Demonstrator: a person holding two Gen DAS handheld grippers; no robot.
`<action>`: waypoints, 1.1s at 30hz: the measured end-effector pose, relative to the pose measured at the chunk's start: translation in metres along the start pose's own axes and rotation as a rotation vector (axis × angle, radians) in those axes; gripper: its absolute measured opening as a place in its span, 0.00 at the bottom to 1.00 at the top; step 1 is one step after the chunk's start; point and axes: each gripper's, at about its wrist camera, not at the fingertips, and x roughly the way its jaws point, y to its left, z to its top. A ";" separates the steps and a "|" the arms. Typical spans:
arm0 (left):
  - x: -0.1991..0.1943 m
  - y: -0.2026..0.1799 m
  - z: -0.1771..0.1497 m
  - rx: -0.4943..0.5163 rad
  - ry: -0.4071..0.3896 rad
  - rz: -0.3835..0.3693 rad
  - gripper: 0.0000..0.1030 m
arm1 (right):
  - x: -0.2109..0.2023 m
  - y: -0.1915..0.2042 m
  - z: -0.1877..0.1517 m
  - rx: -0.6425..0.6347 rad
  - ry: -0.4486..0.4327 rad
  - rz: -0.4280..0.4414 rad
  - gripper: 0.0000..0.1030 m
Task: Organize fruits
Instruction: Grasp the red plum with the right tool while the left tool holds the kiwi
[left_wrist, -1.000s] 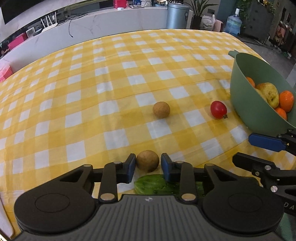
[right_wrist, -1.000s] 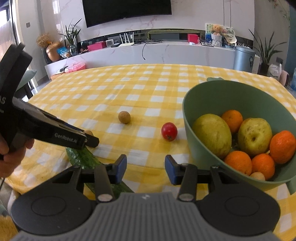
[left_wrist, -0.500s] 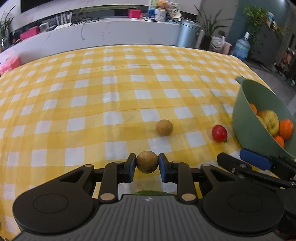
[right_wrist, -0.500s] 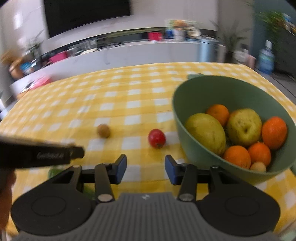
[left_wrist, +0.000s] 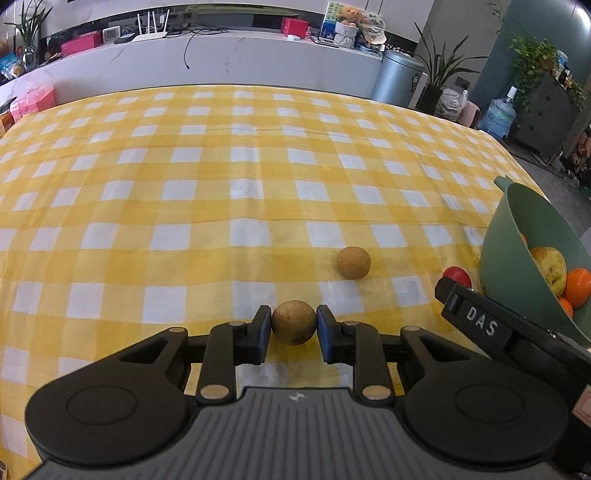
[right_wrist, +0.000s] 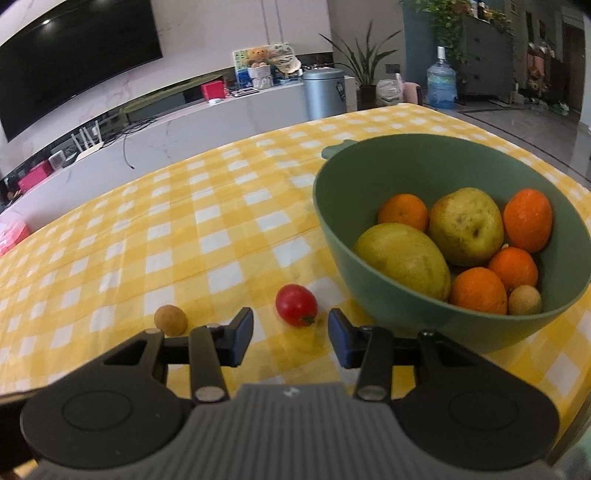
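The left gripper has its 2 blue-padded fingers closed against the sides of a small round brown fruit, which sits pinched between them above the yellow-and-white checked cloth covering the bench. Whether the fruit touches the cloth cannot be told from this view.

Ahead and to the right, a second small round tan fruit rests alone on the cloth. Further right, a small red tomato-like fruit lies just beside the wall of the round green plastic bowl, partly hidden behind the black body of the other gripper, whose label reads "DAS".

The right gripper holds its fingers well apart with nothing between them. Seen from the right wrist, the red fruit lies on the cloth just beyond the gap between the fingers, and the tan fruit lies to its left, near the left finger. The green bowl stands to the right, close to the red fruit but apart from it. Inside it are 2 large yellow-green fruits, 4 oranges and 1 small pale round fruit against the near wall.
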 end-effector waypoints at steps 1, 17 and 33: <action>0.000 0.001 0.000 -0.004 0.000 0.001 0.28 | 0.002 0.001 0.000 0.006 0.004 -0.008 0.41; 0.003 0.005 0.001 -0.031 0.012 -0.011 0.28 | 0.021 0.008 0.003 0.038 0.015 -0.069 0.23; -0.008 -0.001 0.000 -0.021 -0.017 -0.003 0.28 | -0.021 0.000 0.005 -0.080 0.011 0.161 0.22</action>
